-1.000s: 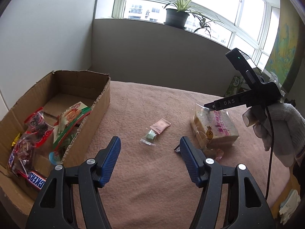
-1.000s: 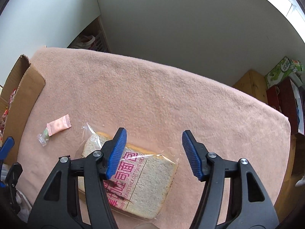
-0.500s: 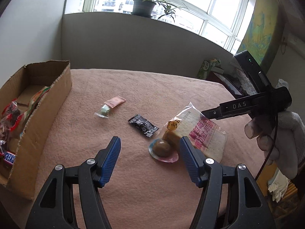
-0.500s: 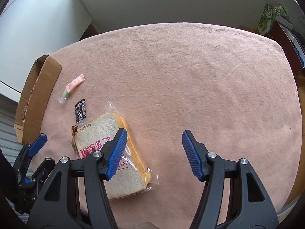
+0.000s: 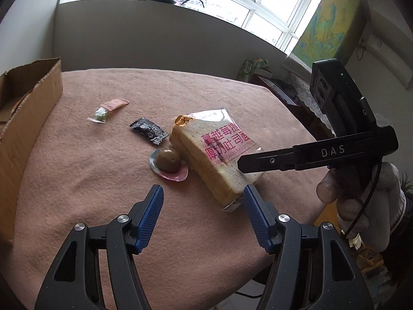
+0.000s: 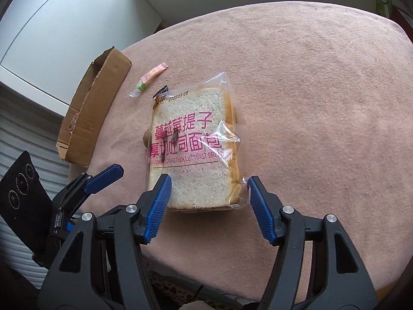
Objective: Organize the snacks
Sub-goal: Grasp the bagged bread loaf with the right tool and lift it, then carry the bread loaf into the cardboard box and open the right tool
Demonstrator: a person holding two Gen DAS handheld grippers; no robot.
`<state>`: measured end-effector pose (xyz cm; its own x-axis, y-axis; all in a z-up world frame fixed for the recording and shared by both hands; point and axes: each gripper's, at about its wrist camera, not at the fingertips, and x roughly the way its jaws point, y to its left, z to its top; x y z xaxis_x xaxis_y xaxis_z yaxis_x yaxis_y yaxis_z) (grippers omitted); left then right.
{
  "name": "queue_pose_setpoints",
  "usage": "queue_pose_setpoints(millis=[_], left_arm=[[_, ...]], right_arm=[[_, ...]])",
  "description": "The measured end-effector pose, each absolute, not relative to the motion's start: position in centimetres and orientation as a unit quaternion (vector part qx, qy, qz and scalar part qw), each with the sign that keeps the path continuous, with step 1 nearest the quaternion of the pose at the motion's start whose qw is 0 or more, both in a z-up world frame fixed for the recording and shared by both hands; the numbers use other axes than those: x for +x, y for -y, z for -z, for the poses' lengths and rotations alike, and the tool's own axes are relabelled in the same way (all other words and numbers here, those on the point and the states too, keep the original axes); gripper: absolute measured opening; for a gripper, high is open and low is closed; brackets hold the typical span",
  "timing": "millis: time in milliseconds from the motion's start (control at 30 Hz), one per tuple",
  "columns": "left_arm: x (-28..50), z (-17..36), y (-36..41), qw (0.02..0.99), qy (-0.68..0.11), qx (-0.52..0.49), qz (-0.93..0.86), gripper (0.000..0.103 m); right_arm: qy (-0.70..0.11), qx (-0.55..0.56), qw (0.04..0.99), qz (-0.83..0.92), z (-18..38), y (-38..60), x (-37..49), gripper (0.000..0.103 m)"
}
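Beside the toast bag [image 5: 214,152], only left view shows jelly cup [image 5: 168,164].

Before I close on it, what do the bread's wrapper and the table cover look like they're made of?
Bread wrapper: thin clear plastic film, glossy; it crinkles, glares, and the slice shows through under pink print. Table cover: soft pink fabric, probably fleece; matte with a fuzzy nap, no shine.
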<state>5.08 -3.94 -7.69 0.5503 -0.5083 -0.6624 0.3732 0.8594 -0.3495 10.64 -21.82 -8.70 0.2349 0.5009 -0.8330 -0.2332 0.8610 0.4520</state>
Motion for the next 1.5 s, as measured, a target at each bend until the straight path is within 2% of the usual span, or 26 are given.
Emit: queue_pose_setpoints(millis=[167,600,800,1167,1500], left_arm=[[6.0,8.1,4.4,0.874,-0.408,-0.094,0.248,0.064],[8.8,9.3,7.4,0.86,-0.426,-0.106,0.258,0.062],[10.3,9.3,8.8,0.855,-0.431,-0.109,0.267,0.062],[8.9,7.7,9.1,0.868,-0.396,-0.097,0.283,0.061],[6.4,5.4,3.6,0.896,-0.333,-0.116,0.271,0.061]], right_arm=[[-0.534,0.098,0.811,-0.22,7.9,21.8,10.7,0.065],[-0.511,0.158,0.806,-0.255,9.8,22.8,12.0,0.065],[-0.507,0.165,0.802,-0.269,9.6,23.0,12.1,0.057],[-0.479,0.17,0.819,-0.266,6.6,22.7,10.1,0.056],[-0.458,0.124,0.828,-0.299,2.7,16.6,9.6,0.056]])
